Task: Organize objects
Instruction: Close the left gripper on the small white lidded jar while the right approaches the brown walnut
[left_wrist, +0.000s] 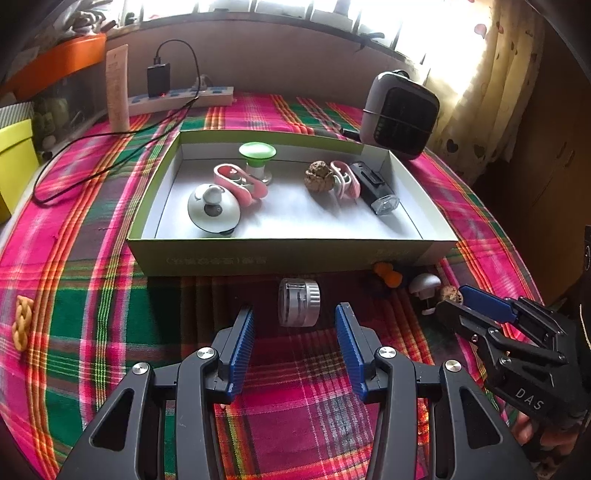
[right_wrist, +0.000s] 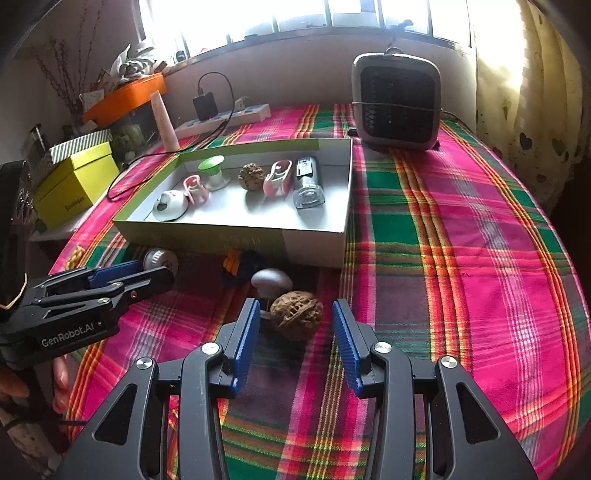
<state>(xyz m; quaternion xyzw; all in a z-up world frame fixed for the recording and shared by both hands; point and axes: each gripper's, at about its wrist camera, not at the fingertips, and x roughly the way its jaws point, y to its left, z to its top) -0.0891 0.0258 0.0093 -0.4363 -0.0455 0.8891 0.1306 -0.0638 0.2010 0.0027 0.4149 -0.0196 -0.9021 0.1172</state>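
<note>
Now we have both grippers poised over loose items on the plaid cloth, in front of the open box (left_wrist: 291, 251) that already holds several things.

Our left gripper (left_wrist: 295, 325) stands released, its blue pads either side of the silver cylinder (left_wrist: 298, 307) at lower centre of the left view, not touching it. Our right gripper (right_wrist: 294, 319) is likewise spread, with the walnut (right_wrist: 296, 319) between its pads and a clear gap on each side.

To do this step well, we judge each gripper should come down until the pads bracket the widest part of its object, then close evenly. The cylinder lies on its side and may roll, so the pads should meet its flat ends squarely. The walnut is round and ridged; a centred grip should stop it squirting out. The white mushroom (right_wrist: 271, 282) sits touching or just behind the walnut, so the left-hand pad must slip between them without nudging it.

The right view shows the walnut's shell plainly; in the left view it is a small blur at lower right, half hidden by the other gripper. Only the left view shows the braided trinket (left_wrist: 21, 325) clearly at the left edge.
</note>
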